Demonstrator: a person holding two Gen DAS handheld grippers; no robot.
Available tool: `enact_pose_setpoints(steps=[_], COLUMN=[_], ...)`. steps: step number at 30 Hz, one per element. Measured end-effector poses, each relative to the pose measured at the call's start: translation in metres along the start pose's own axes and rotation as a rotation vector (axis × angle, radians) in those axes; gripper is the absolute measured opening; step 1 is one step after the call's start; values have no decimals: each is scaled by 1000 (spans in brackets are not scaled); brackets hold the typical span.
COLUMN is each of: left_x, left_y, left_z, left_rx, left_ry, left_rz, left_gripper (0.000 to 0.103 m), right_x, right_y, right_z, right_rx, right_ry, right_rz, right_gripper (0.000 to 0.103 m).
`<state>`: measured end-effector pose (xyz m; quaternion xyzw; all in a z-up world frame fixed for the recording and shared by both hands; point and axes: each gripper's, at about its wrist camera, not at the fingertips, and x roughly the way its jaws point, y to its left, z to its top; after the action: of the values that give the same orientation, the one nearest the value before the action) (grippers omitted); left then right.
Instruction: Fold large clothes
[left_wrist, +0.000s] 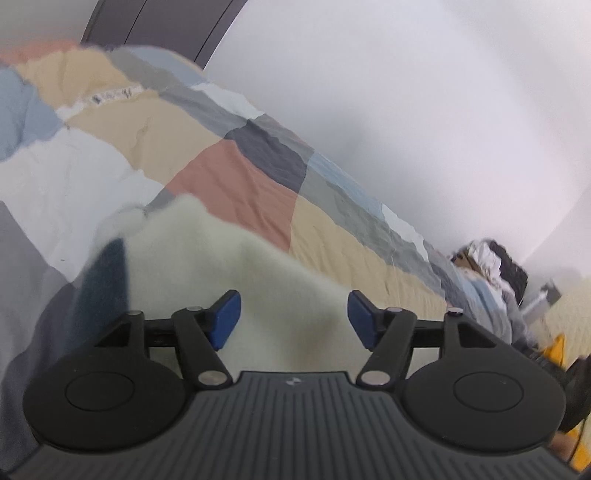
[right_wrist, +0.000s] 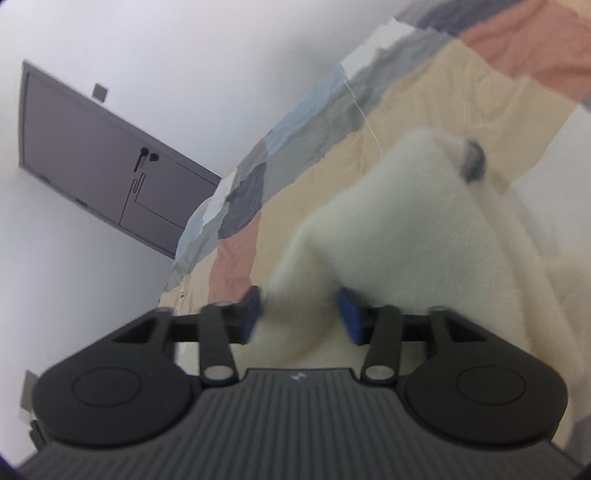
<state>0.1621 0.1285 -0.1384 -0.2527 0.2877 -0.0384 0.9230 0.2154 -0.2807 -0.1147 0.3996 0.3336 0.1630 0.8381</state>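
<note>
Both grippers, left (left_wrist: 294, 319) | right (right_wrist: 300, 314) | parted | cream garment (left_wrist: 236, 266) between pads.

Motion blur smears the cream fleece garment (right_wrist: 388, 229) and its dark trim (right_wrist: 472, 162), leaving its shape unclear.

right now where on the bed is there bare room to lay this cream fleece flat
Bare patchwork quilt lies beyond the cream fleece, between its far edge and the white wall. More shows left of the fleece in the right wrist view. Crowded: the clutter pile past the bed's far end.
</note>
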Motion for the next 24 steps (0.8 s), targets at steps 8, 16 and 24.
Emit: enact_pose_setpoints(steps=[8,16,24], left_x=[-25,-10,16], left_y=[-16,-21,-20], left_z=[-22,-28,-34], left_rx=[75,193,269], left_ry=[26,43,68], left_rz=[55,134,183], left_gripper=[75,75,75], right_x=[-23,-5,31], right_y=[40,63,55], right_z=[-40,-60,-62], right_rx=[-262,-559,-629], right_ry=[46,45,66], right_rz=[-46,-205,-262], right_gripper=[74,74,79])
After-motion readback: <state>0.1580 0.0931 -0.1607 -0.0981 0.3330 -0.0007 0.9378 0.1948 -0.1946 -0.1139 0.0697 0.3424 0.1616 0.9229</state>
